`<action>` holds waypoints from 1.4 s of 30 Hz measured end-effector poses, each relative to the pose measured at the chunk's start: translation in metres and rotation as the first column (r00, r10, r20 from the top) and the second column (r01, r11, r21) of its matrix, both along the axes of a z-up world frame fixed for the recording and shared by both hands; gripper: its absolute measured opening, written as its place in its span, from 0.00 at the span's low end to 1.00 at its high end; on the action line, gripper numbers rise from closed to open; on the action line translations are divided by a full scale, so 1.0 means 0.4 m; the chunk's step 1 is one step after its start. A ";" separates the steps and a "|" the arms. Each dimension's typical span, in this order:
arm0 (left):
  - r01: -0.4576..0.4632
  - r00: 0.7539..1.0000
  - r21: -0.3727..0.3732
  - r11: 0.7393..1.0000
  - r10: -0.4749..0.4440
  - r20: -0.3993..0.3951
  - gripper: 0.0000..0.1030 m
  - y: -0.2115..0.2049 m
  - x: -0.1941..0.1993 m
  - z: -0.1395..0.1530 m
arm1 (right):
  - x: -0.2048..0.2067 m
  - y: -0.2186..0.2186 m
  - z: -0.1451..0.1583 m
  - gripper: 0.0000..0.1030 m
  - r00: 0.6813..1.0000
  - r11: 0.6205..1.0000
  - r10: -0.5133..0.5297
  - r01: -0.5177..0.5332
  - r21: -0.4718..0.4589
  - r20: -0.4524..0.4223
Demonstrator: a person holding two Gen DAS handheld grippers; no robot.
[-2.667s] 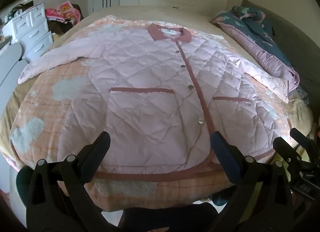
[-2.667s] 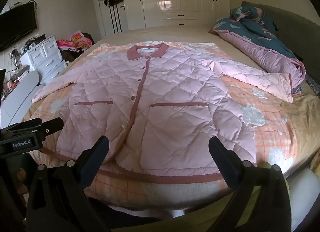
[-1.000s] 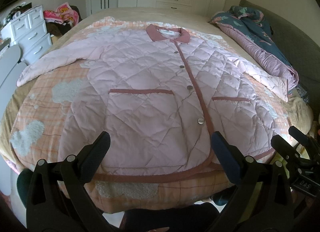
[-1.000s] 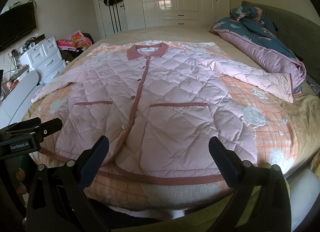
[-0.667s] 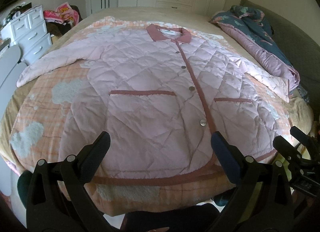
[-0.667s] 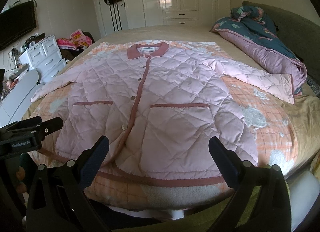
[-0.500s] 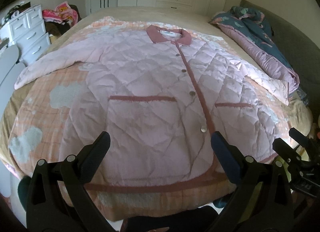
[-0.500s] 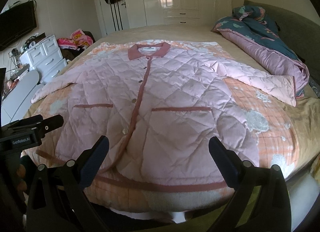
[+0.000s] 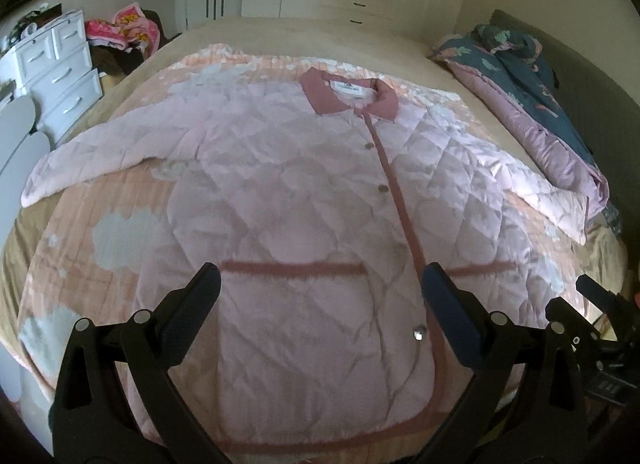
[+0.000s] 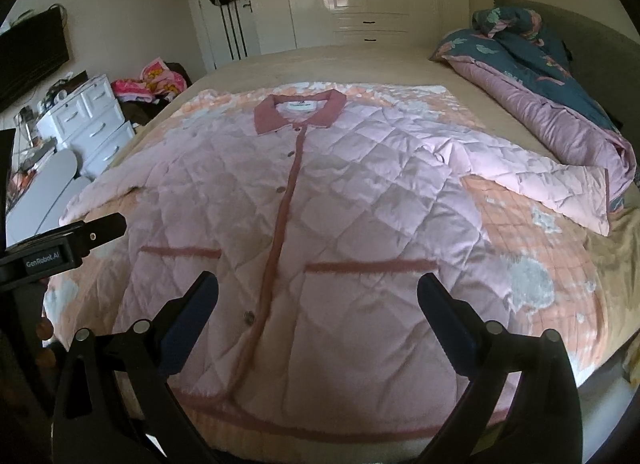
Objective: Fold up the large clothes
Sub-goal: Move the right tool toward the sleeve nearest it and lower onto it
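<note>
I have both claws spread wide and holding nothing: left gripper and right gripper hang over the near hem of the pink quilted jacket, spread flat ahead on the bed

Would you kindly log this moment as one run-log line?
phase: pre-grasp | left gripper: open, empty | right gripper: open, empty | pink quilted jacket: flat, unfolded

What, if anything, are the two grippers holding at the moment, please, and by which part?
Nothing is held. The left gripper and the right gripper are both open above the hem end of the pink quilted jacket, which lies spread flat on the bed.
</note>
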State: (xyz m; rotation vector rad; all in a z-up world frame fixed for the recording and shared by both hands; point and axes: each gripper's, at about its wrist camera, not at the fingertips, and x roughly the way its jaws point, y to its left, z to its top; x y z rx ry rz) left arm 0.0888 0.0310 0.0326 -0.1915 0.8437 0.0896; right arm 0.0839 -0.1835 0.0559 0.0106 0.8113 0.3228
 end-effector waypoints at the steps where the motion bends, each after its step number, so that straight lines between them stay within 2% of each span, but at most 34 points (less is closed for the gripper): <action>1: 0.001 1.000 -0.007 1.000 -0.001 0.000 0.91 0.001 0.015 0.003 | 0.015 0.000 0.002 0.96 1.000 1.000 -0.005 0.005 -0.003 0.001; 9: -0.010 1.000 -0.066 0.998 0.010 -0.009 0.91 0.006 0.128 0.010 | 0.143 -0.020 0.024 0.96 0.999 0.999 -0.051 0.051 0.012 -0.002; 17: -0.009 1.000 -0.057 0.998 0.008 -0.029 0.91 -0.007 0.253 0.002 | 0.269 -0.073 0.021 0.96 0.993 0.993 -0.121 0.121 0.013 -0.015; 26: -0.012 0.998 -0.056 0.998 0.009 -0.065 0.91 -0.021 0.395 -0.026 | 0.411 -0.186 -0.031 0.96 0.966 0.968 -0.251 0.252 0.007 -0.061; 36: 0.006 0.997 -0.025 1.000 -0.008 -0.081 0.91 -0.059 0.517 -0.071 | 0.525 -0.351 -0.098 0.96 0.909 0.913 -0.404 0.408 0.023 -0.107; 42: 0.038 0.993 -0.019 0.999 -0.040 -0.108 0.91 -0.089 0.585 -0.115 | 0.579 -0.484 -0.156 0.96 0.843 0.849 -0.518 0.527 0.032 -0.146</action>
